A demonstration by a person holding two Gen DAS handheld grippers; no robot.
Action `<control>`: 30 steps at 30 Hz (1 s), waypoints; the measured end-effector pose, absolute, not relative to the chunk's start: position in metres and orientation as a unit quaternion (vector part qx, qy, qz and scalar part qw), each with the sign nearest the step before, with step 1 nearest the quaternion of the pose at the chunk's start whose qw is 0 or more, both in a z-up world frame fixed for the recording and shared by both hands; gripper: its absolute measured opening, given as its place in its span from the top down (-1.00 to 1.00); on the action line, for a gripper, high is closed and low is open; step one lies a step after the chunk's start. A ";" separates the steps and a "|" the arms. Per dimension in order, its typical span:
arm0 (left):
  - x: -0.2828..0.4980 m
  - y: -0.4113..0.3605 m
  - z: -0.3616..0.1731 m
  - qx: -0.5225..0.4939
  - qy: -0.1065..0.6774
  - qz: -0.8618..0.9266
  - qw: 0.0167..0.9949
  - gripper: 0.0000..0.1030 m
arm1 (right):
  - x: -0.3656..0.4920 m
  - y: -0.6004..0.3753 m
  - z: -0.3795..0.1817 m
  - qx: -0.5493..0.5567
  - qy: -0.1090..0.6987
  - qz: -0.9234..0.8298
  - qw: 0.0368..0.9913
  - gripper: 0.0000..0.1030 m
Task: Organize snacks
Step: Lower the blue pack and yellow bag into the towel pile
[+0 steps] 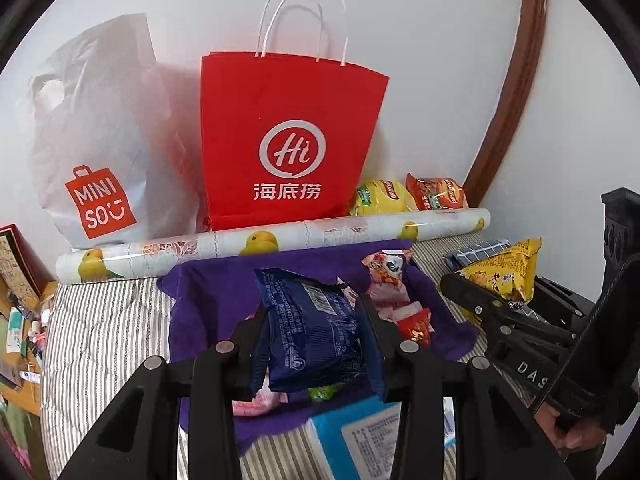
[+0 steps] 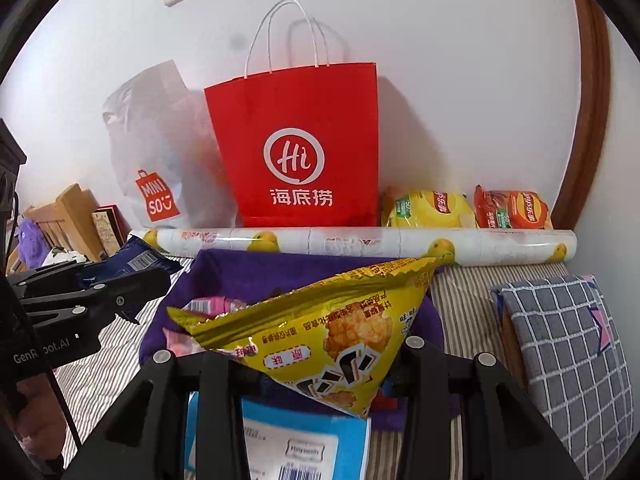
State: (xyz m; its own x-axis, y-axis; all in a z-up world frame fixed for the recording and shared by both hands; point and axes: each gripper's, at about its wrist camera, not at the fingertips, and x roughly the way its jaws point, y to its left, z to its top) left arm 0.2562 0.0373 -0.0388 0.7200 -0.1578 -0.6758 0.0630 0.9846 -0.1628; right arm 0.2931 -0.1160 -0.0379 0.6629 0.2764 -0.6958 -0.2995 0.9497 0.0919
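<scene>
My left gripper (image 1: 310,330) is shut on a dark blue snack packet (image 1: 308,332) and holds it above a purple cloth (image 1: 224,284) strewn with small pink and red snack packs (image 1: 390,280). My right gripper (image 2: 316,364) is shut on a yellow triangular snack bag (image 2: 340,332), held over the same cloth (image 2: 240,276); it also shows in the left wrist view (image 1: 504,276). A red paper bag (image 1: 288,136) stands upright against the wall, also seen in the right wrist view (image 2: 304,144). A yellow chip bag (image 2: 428,210) and an orange chip bag (image 2: 512,210) lie beside it.
A white MINISO plastic bag (image 1: 100,152) stands left of the red bag. A roll of patterned paper (image 1: 260,244) lies in front of both. A blue-and-white box (image 2: 288,440) lies near me on the striped bedding (image 1: 100,320). A grey checked pillow (image 2: 568,352) is on the right.
</scene>
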 end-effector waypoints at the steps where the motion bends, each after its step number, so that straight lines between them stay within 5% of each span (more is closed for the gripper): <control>1: 0.258 0.040 -0.041 -0.067 0.371 -0.058 0.924 0.26 | 0.297 -0.115 -0.040 -0.016 0.382 0.158 0.911 0.25; 30: 0.331 0.033 -0.063 -0.045 0.393 -0.053 0.917 0.26 | 0.352 -0.117 -0.102 0.024 0.436 0.176 0.882 0.25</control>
